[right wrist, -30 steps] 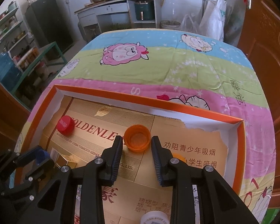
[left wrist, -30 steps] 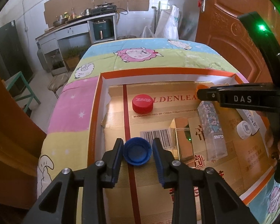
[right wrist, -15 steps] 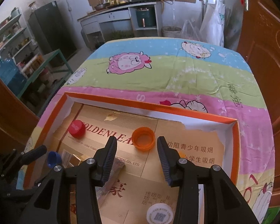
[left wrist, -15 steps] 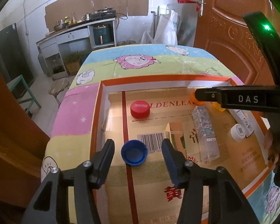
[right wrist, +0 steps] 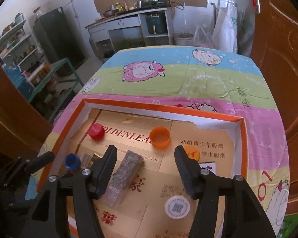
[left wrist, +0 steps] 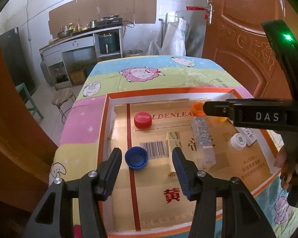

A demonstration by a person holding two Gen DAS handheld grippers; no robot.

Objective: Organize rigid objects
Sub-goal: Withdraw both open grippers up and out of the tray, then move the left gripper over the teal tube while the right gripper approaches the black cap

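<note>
Two grippers hang over the orange-rimmed box lid (left wrist: 104,123) on the sheep-print table, and neither holds anything. From the left wrist view, my left gripper (left wrist: 147,159) has its jaws wide apart; the blue cap (left wrist: 136,157) lies open side up on the cardboard between them, nearer the left jaw and clear of both pads. Beyond it sits the red cap (left wrist: 142,120) at the far left, a gold pack (left wrist: 173,138) just right of the barcode, then a clear patterned tube (left wrist: 203,138) lying lengthwise, and a white cap (left wrist: 238,141) near the right wall. From the right wrist view, my right gripper (right wrist: 146,158) has jaws that are opening with nothing pressed between them; the orange cap (right wrist: 160,136) rests open side up just beyond the tips, free of them. A second orange cap (right wrist: 192,153) peeks out beside the right jaw, and the tube's end (right wrist: 127,172) lies close under the left jaw. My worry from here is a careless pull-away: the left jaw of either gripper could clip a light cap or drag the tube and undo the arrangement. The two rigs also sit close together over the lid, so crossing paths could knock them together.
</note>
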